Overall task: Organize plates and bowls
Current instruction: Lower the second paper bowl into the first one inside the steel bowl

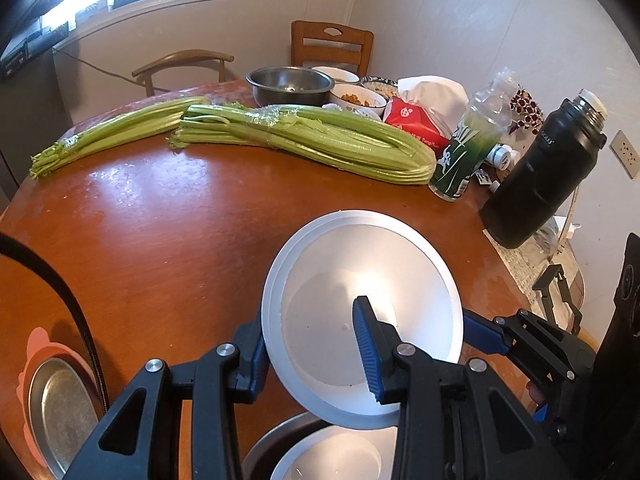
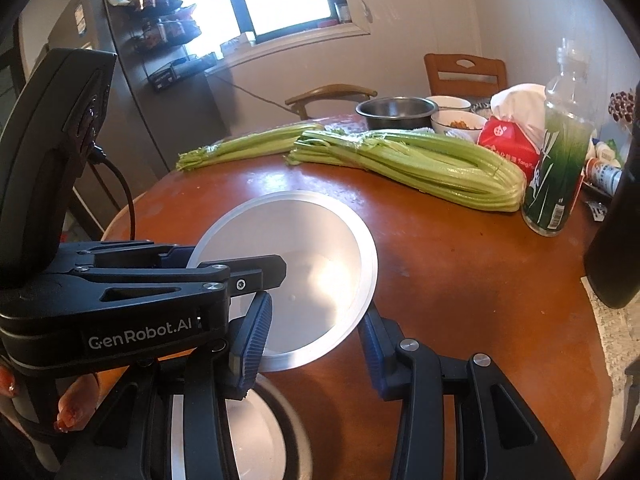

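A white bowl (image 1: 360, 280) is held tilted above the brown round table (image 1: 160, 220). My left gripper (image 1: 308, 356) is shut on its near-left rim, one blue finger (image 1: 366, 344) inside the bowl and one outside. My right gripper (image 2: 312, 344) grips the same bowl (image 2: 304, 256) at its near-right rim, with one blue finger (image 2: 252, 344) inside and one outside. Below the held bowl sits another white bowl (image 1: 332, 456) inside a grey metal bowl (image 1: 272, 444); these also show in the right wrist view (image 2: 256, 432).
Two celery bunches (image 1: 304, 140) lie across the table's middle. Behind them are a steel basin (image 1: 290, 84), small food bowls (image 1: 358, 98), a red tissue pack (image 1: 416, 120), a green-labelled bottle (image 1: 468, 152) and a black flask (image 1: 540, 176). A metal plate on an orange mat (image 1: 60, 404) lies at near left.
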